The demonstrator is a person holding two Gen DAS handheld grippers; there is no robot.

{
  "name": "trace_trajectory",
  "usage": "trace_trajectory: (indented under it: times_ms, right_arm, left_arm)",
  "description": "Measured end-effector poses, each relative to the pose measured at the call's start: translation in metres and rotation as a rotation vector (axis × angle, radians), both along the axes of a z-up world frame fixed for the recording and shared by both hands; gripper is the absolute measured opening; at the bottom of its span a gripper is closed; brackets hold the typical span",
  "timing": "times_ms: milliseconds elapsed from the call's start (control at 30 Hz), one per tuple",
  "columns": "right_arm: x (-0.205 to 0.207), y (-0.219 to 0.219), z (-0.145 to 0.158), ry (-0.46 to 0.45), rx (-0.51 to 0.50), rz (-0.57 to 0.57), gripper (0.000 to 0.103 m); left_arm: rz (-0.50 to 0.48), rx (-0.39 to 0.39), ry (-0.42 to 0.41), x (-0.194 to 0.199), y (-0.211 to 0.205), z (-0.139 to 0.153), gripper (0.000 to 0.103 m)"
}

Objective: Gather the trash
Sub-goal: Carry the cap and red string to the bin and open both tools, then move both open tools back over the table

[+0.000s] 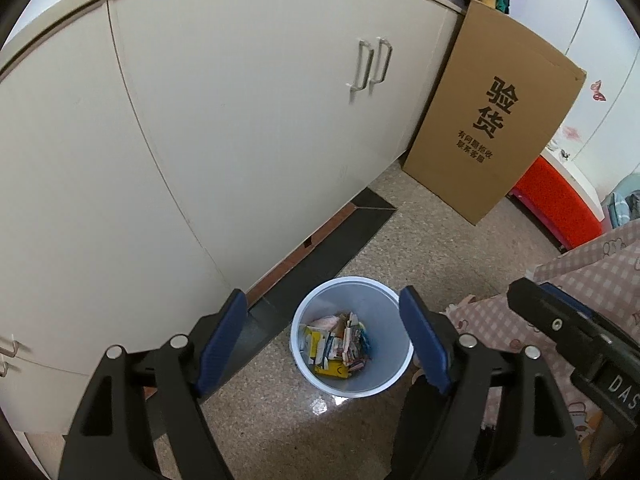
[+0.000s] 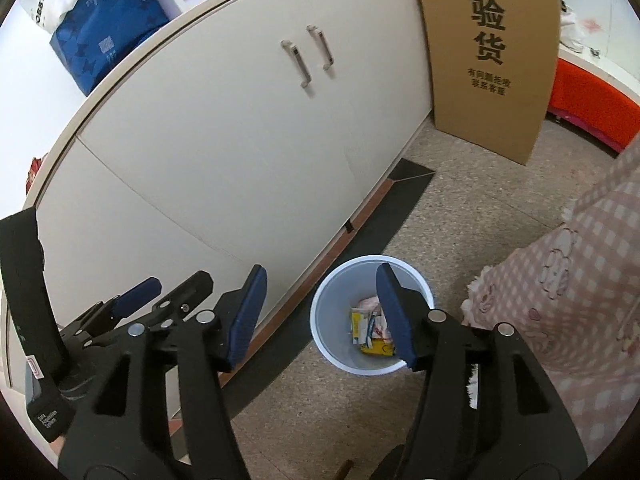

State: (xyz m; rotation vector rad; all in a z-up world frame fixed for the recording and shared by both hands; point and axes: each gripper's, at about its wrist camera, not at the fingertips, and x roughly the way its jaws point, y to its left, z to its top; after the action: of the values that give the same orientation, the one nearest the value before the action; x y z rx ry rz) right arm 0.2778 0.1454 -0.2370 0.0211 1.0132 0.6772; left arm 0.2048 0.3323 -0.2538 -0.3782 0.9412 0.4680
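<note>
1. Landmark: the white bin point(image 1: 352, 336) on the speckled floor point(image 1: 420, 232), just off the foot of the white cabinet point(image 1: 240, 120). All places below are given relative to it.
2. Task's thing: the trash point(image 1: 340, 346), a loose heap of wrappers and small cartons, yellow and pink among them, lies on the bottom of the bin. No loose trash shows on the floor around the bin in either view.
3. Left gripper point(image 1: 320, 340): poised above the bin, pointing steeply down at it. Jaws stand wide apart; nothing between the blue pads, only the bin's mouth seen through the gap.
4. Right gripper point(image 2: 324, 316): also above the bin, beside the left one. Jaws parted, somewhat less wide, and empty; the far pad overlaps the bin's rim in view.
5. Step in hand (judgement): a drop into the bin looks complete, since both grippers are empty over it.
6. Next move (judgement): lift both clear of the bin and turn away from it to find the next piece. The pink checked fabric point(image 2: 580, 300) to the bin's right and the cardboard box point(image 2: 492, 52) beyond it are the nearest places to search.
7. Caution: keep the pads off the bin's rim when withdrawing; it looks light and may tip.
</note>
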Motion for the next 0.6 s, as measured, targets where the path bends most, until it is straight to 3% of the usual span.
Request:
trace_trajectory:
  times_ms: [367, 600]
  right_arm:
    - [-0.014, -0.078, 0.061, -0.122, 0.020, -0.103, 0.062]
    - [-0.025, -0.160, 0.112, -0.242, 0.015, -0.193, 0.067]
  left_arm:
    - [-0.098, 0.043, -0.065, 0.000, -0.051, 0.045, 0.077]
    - [-0.244, 0.097, -0.147, 0.008, -0.129, 0.097, 0.079]
